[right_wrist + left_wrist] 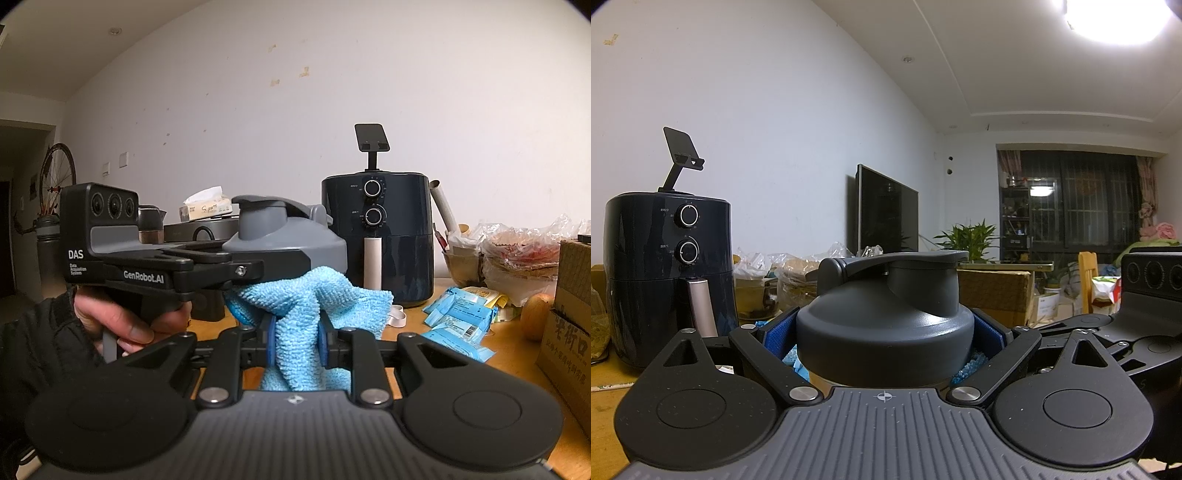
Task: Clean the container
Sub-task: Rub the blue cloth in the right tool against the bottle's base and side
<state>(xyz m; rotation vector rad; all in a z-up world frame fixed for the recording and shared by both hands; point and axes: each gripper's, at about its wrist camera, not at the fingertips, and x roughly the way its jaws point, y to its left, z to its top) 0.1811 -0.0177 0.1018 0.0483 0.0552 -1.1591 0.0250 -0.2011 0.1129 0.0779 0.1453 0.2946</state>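
Note:
The container has a dark grey flip-top lid (886, 317) that fills the middle of the left wrist view. My left gripper (884, 336) is shut on it, its blue pads (777, 334) pressing both sides below the lid. In the right wrist view the same lid (288, 236) stands upright in the left gripper (280, 264), which a hand (122, 321) holds level. My right gripper (295, 336) is shut on a light blue cloth (299, 306). The bunched cloth lies against the container's body just under the lid. The body itself is mostly hidden.
A dark air fryer (376, 236) with a phone stand on top stands behind the container on the wooden table (509, 354). Blue snack packets (458, 317), plastic bags (517, 251), a round fruit (535, 314) and a cardboard box (569, 314) lie to the right. A tissue box (207, 206) sits behind.

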